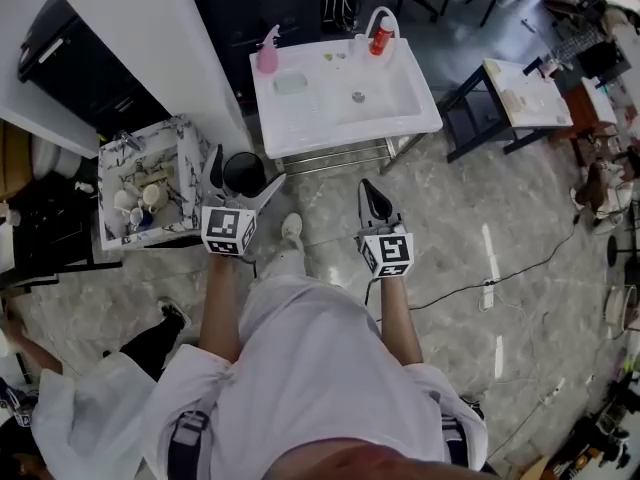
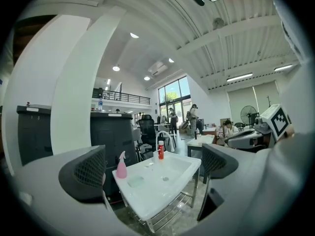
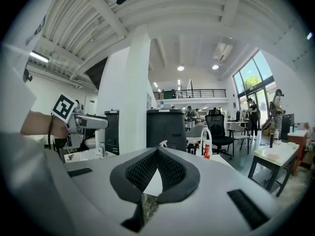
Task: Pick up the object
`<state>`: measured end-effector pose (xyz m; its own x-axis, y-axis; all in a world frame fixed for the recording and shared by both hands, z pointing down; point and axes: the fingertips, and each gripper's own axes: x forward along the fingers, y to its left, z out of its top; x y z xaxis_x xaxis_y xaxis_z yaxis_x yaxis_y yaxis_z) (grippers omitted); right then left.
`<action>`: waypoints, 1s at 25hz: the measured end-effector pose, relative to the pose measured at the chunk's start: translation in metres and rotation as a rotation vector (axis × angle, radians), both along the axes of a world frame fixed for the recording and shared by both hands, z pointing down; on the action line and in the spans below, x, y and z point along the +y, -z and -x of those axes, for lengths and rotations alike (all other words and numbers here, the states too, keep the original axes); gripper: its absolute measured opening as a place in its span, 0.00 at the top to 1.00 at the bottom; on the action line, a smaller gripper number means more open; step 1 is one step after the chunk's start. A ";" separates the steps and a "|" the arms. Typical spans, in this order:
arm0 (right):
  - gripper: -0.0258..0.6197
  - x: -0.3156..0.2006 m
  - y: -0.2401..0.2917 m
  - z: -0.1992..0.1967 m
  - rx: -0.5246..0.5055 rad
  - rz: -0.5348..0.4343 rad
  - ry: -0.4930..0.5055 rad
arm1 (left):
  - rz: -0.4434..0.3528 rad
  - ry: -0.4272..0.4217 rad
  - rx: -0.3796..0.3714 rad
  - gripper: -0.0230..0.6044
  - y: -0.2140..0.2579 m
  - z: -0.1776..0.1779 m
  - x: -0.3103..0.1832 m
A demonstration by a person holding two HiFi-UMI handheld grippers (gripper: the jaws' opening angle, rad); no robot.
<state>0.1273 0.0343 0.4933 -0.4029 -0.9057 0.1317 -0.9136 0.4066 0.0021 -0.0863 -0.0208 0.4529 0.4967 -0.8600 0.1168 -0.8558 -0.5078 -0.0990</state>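
Note:
My left gripper (image 1: 245,171) is held open at waist height, with nothing between its pads (image 2: 86,173). It points toward a white sink (image 1: 400,108), about a step short of it. On the sink's rim stand a pink spray bottle (image 1: 267,53) and a red bottle (image 1: 381,36) beside the tap, and a pale green pad (image 1: 290,83) lies near the pink one. In the left gripper view the pink spray bottle (image 2: 121,166) and red bottle (image 2: 161,150) show between the jaws, well beyond them. My right gripper (image 1: 372,196) is shut and empty, its pads meeting (image 3: 157,154).
A marble-patterned box (image 1: 185,143) with several small items stands at the left, and a black round bin (image 1: 243,163) sits beside it. A dark cabinet (image 1: 70,58) is behind the box. A small table (image 1: 525,93) stands to the right of the sink. A cable (image 1: 500,268) crosses the floor.

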 end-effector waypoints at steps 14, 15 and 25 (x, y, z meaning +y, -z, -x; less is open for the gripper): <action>0.96 -0.191 -0.025 0.024 0.023 0.063 -0.040 | 0.048 -0.122 0.064 0.02 -0.023 0.002 -0.210; 0.96 -0.198 -0.025 0.024 0.020 0.066 -0.046 | 0.050 -0.129 0.063 0.02 -0.024 0.000 -0.220; 0.96 -0.237 -0.015 0.006 0.015 0.062 -0.028 | 0.068 -0.188 -0.038 0.02 -0.068 -0.043 -0.281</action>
<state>0.1218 -0.2030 0.5085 -0.3749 -0.9066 0.1938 -0.9247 0.3806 -0.0081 -0.0431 -0.3021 0.5211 0.6422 -0.7418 0.1931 -0.7415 -0.6650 -0.0892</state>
